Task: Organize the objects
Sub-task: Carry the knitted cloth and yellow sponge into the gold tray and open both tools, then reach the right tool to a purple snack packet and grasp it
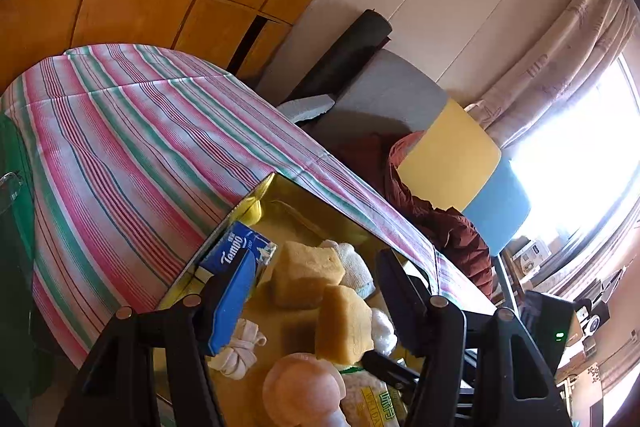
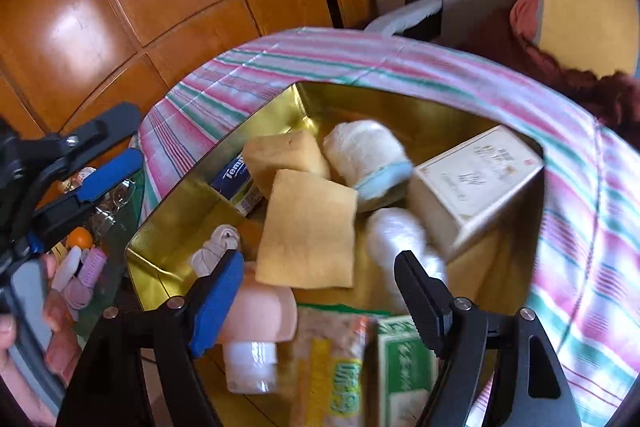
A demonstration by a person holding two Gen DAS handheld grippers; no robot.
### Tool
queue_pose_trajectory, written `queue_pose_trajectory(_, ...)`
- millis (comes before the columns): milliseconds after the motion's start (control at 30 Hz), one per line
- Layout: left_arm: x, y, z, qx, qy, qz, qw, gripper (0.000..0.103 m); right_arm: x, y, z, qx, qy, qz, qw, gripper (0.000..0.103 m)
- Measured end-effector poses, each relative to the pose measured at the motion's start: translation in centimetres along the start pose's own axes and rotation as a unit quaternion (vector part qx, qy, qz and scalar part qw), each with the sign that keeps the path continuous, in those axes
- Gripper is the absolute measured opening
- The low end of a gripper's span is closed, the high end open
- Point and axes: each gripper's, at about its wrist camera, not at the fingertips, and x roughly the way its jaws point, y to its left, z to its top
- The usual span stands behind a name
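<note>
A gold box [image 2: 168, 235] on a striped cloth holds two yellow sponges [image 2: 308, 227], a white rolled towel [image 2: 368, 155], a cream carton [image 2: 476, 179], a blue Tempo tissue pack [image 2: 236, 183], a knotted cloth [image 2: 218, 247], a pink-capped bottle [image 2: 256, 323], a white plastic roll [image 2: 400, 239] and snack packets [image 2: 340, 367]. My right gripper [image 2: 316, 287] is open and empty above the box's near end. My left gripper [image 1: 316, 275] is open and empty over the same box [image 1: 288, 187], above the sponges [image 1: 344, 323]. The left gripper also shows at the right wrist view's left edge [image 2: 104, 147].
The striped cloth [image 1: 132, 147] covers the table. A chair with yellow and blue cushions [image 1: 452, 155] and a dark red jacket [image 1: 452, 227] stands beyond the table. Small items, an orange [image 2: 80, 237] and glassware lie left of the box. Wooden wardrobe doors [image 2: 120, 7] stand behind.
</note>
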Motion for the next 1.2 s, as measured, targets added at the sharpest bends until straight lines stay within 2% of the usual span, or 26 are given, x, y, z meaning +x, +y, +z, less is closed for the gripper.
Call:
queue_pose_trajectory(67, -0.1, -0.2, -0.2, 0.001, -0.003, 0.004, 1.0, 0.064, -0.7, 0.0, 0.0, -0.002, -0.017, -0.011, 1.0, 0.078)
queue_pose_trajectory(133, -0.6, -0.2, -0.4, -0.002, -0.015, 0.012, 0.9998, 0.064, -0.9, 0.3, 0.3, -0.01, -0.032, -0.026, 0.999, 0.073)
queue_pose_trajectory(167, -0.9, -0.2, -0.4, -0.006, -0.022, 0.016, 0.9996, 0.064, -0.7, 0.6, 0.7, -0.018, -0.032, -0.042, 0.998, 0.063)
queue_pose_trajectory(200, -1.1, -0.1, -0.4, -0.009, -0.027, 0.017, 0.9995, 0.064, -0.3, 0.9, 1.2, -0.026, -0.028, -0.064, 0.997, 0.055)
queue_pose_trajectory(233, -1.2, 0.0, -0.4, -0.011, -0.029, 0.016, 0.9994, 0.064, 0.0, 1.2, 1.5, -0.027, -0.024, -0.075, 0.997, 0.053)
queue_pose_trajectory(300, -1.3, 0.2, -0.1, -0.014, -0.031, 0.018, 0.9993, 0.064, 1.1, 1.2, 2.1, -0.014, -0.013, -0.067, 0.998, 0.053)
queue_pose_trajectory(367, -1.2, 0.3, -0.1, -0.016, -0.031, 0.019, 0.9992, 0.064, 3.0, 1.9, 2.2, -0.026, 0.022, -0.056, 0.998, 0.051)
queue_pose_trajectory(400, -1.2, 0.4, -0.1, -0.017, -0.03, 0.018, 0.9993, 0.064, 4.0, 2.6, 2.0, -0.045, 0.036, -0.059, 0.997, 0.051)
queue_pose_trajectory(500, -1.1, 0.5, 0.0, -0.017, -0.026, 0.02, 0.9993, 0.064, 4.6, 3.7, 1.6, -0.076, 0.033, -0.074, 0.994, 0.051)
queue_pose_trajectory(633, -0.7, 0.4, -0.2, -0.017, -0.019, 0.02, 0.9995, 0.064, 2.1, 2.2, 1.0, -0.035, -0.002, -0.047, 0.998, 0.055)
queue_pose_trajectory(700, -0.3, 0.2, -0.6, -0.014, -0.011, 0.019, 0.9997, 0.064, 0.1, 1.0, 0.4, -0.009, -0.028, -0.044, 0.999, 0.064)
queue_pose_trajectory(767, 0.1, -0.2, -1.0, -0.006, 0.0, 0.015, 0.9999, 0.064, -1.8, -0.3, -0.2, 0.009, -0.05, -0.047, 0.998, 0.067)
queue_pose_trajectory(1000, 1.4, -3.3, -3.1, 0.048, 0.041, -0.016, 0.9979, 0.064, -5.7, -5.2, -2.4, 0.053, -0.067, -0.087, 0.993, 0.071)
queue_pose_trajectory(1200, 2.2, -6.9, -5.7, 0.119, 0.086, -0.052, 0.9878, 0.064, -7.1, -9.8, -5.1, 0.074, -0.052, -0.14, 0.986, 0.072)
